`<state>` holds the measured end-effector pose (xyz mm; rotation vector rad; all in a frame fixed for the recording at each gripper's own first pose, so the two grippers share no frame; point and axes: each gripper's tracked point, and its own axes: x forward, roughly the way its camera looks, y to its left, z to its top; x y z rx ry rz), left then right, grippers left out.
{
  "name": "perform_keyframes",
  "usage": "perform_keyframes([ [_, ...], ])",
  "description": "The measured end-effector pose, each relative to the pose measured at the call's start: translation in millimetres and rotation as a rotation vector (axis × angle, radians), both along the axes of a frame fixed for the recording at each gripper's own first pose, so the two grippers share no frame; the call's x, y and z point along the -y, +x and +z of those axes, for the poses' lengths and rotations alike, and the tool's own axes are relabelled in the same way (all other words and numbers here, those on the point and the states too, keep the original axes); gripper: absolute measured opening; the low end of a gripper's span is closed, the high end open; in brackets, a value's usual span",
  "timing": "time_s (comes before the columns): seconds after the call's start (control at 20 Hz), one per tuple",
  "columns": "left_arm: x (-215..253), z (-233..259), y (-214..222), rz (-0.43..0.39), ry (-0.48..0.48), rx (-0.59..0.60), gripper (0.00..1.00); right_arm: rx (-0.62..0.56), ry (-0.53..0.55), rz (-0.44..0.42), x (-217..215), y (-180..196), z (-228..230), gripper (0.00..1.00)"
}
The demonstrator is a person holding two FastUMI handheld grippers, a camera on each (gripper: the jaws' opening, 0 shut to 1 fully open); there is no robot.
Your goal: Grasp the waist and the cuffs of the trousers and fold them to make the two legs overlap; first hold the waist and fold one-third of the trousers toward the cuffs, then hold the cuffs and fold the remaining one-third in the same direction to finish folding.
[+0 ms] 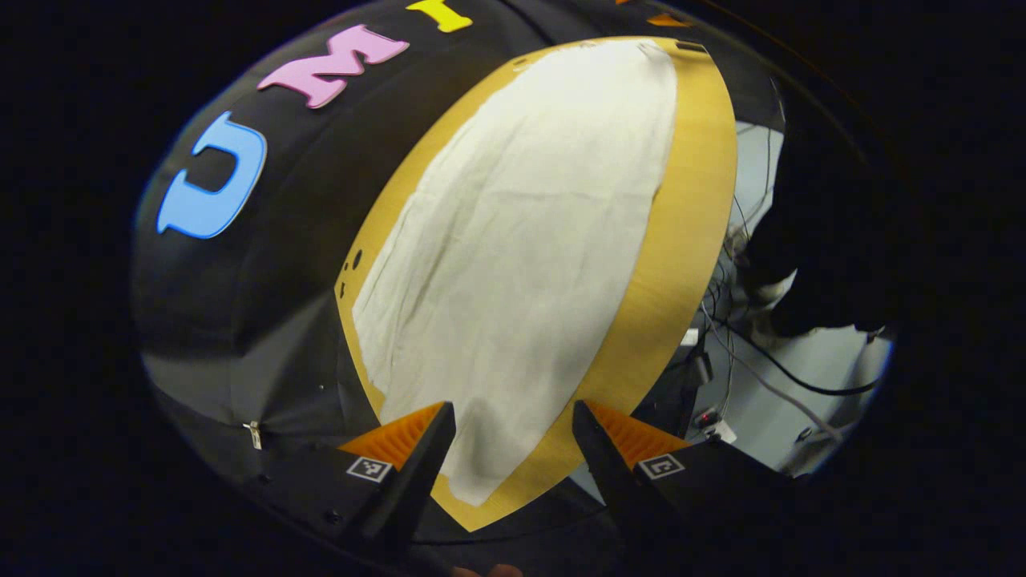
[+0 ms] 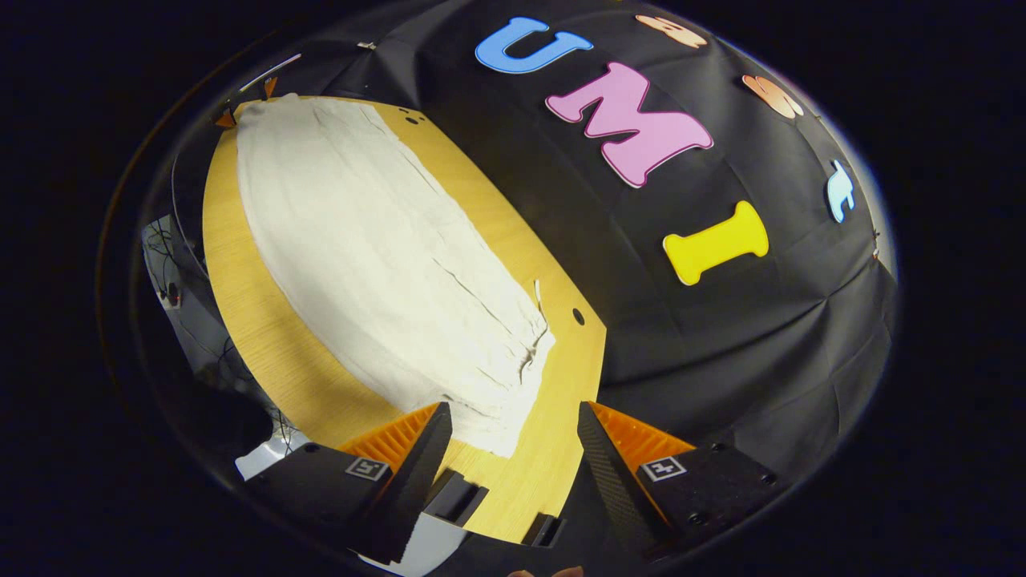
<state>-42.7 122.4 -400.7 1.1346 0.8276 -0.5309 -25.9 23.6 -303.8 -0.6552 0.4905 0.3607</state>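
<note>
Trousers flat on table; left gripper, right gripper agape above.

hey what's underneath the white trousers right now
The trousers lie flat on a wooden table; its bare top shows all around them. Anything beneath the cloth is covered.

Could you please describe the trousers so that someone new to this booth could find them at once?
Find the wooden table against the black cloth wall. The trousers lie flat along it, covering most of its top. They are the pale cream, wrinkled cloth, with a gathered end nearest the right gripper.
</note>
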Motion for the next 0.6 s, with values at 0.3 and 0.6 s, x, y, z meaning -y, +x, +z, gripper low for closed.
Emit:
perform_keyframes([
  [0.3, -8, -9, 43, -0.023, 0.084, -0.088, 0.90, -0.051, -0.006, 0.008, 7, 2, -23, 0.97],
  [0.6, -4, -31, 77, -0.024, 0.154, -0.174, 0.45, -0.070, -0.008, 0.004, 22, 14, -34, 0.97],
])
